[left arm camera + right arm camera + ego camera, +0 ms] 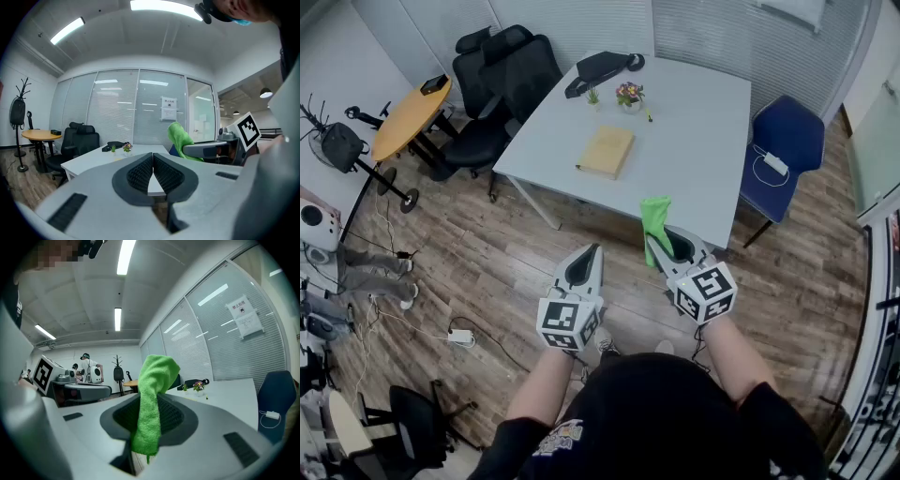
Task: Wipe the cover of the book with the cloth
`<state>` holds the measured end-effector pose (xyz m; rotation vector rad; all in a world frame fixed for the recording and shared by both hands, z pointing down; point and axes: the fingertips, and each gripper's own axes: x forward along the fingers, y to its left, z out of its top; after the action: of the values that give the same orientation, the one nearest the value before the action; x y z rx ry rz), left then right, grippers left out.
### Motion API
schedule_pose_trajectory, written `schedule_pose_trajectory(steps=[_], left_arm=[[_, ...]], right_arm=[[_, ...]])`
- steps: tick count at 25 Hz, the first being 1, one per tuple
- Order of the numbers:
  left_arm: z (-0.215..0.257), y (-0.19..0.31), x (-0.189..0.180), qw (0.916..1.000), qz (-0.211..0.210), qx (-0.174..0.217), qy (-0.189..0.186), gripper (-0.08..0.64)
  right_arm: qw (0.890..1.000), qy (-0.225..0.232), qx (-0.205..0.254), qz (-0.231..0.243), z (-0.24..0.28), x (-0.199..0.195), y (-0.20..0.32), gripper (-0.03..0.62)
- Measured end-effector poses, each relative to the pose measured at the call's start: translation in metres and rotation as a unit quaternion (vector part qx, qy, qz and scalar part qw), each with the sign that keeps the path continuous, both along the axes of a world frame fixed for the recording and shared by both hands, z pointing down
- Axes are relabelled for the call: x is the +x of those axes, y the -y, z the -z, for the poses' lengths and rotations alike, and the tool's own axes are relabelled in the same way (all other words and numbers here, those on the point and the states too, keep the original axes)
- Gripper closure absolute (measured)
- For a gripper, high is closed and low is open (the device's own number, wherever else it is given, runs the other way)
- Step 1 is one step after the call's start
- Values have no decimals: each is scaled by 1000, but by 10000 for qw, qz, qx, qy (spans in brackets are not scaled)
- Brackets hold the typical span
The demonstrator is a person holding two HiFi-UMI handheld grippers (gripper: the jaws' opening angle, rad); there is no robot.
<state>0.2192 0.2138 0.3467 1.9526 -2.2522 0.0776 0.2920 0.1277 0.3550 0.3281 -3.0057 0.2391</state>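
Note:
A tan book (606, 151) lies flat near the middle of the white table (694, 131). My right gripper (654, 242) is shut on a green cloth (655, 223), which sticks up out of the jaws just short of the table's near edge; the cloth (152, 399) fills the jaws in the right gripper view. My left gripper (593, 250) is shut with nothing in it and hovers over the wooden floor, left of the right one. In the left gripper view the closed jaws (153, 171) point at the table and the cloth (182, 138) shows to the right.
A small flower pot (629, 95), a tiny green plant (593, 96) and a black bag (598, 69) stand at the table's far side. Black office chairs (502, 89) are at the left, a blue chair (787, 150) at the right, a round wooden table (408, 117) further left.

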Motion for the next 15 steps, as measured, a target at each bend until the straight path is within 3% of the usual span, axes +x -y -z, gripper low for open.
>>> schedule_pose_trajectory(steps=[15], left_arm=[[-6,5,-14,9999,-38,23,-123,554]], right_arm=[[10000,-19,-37,-90,-4,-10,6,494]])
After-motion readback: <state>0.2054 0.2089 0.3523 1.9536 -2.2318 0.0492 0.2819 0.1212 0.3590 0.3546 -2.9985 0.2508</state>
